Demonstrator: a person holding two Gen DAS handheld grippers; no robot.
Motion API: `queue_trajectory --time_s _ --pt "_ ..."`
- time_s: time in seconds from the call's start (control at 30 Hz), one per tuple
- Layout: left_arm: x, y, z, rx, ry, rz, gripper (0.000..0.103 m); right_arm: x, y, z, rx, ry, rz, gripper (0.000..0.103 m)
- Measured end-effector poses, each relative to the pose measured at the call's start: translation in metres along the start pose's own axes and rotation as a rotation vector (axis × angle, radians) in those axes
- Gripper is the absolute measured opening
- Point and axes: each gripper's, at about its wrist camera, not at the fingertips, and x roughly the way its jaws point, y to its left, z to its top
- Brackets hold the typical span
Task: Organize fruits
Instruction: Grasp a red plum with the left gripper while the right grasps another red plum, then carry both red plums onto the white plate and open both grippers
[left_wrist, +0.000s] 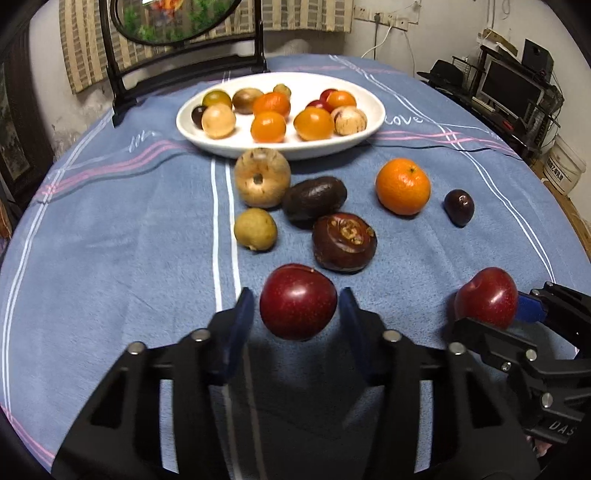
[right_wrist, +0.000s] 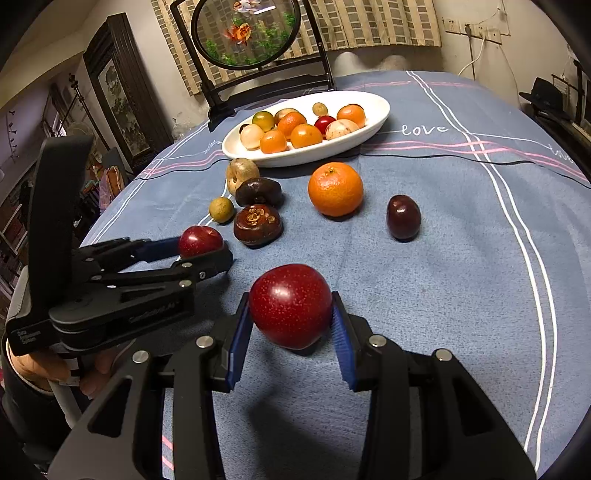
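Note:
A white oval plate (left_wrist: 192, 129) (right_wrist: 376, 110) at the far side holds several small fruits. On the blue cloth lie a mandarin (left_wrist: 402, 186) (right_wrist: 335, 189), a dark plum (left_wrist: 459, 207) (right_wrist: 403, 217), a water chestnut (left_wrist: 344, 242) (right_wrist: 258, 224), a dark oval fruit (left_wrist: 314, 201), a longan (left_wrist: 255, 229) and a beige holed fruit (left_wrist: 262, 177). My left gripper (left_wrist: 297, 306) (right_wrist: 201, 249) is open, its fingers a little apart from a red plum (left_wrist: 297, 301) (right_wrist: 199, 240) between them. My right gripper (right_wrist: 290, 317) (left_wrist: 491, 306) is shut on another red plum (right_wrist: 291, 305) (left_wrist: 485, 297).
A black framed round screen (right_wrist: 245, 33) stands behind the plate. Shelves with a monitor (left_wrist: 509, 86) lie beyond the table's right edge. The blue tablecloth (right_wrist: 461, 258) has white and pink stripes.

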Motion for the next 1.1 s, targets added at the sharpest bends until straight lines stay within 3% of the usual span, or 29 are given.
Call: queue_trajectory --time_s 0.07,0.6,0.97,1.1 --pt "0.000 0.000 0.000 -0.005 -0.001 -0.012 0.039 0.001 0.000 0.000 0.001 0.003 -0.001 0.041" --pt "-0.009 0.006 -0.006 -0.032 -0.013 -0.015 0.039 0.001 -0.001 0.000 0.010 0.007 -0.014 0.041" --pt "-0.042 0.032 0.015 -0.028 -0.104 0.022 0.039 0.002 -0.002 0.006 -0.004 0.028 -0.029 0.041" --pt "-0.047 0.037 0.029 -0.011 -0.128 0.033 0.039 -0.003 0.000 0.025 -0.048 0.014 -0.062 0.041"
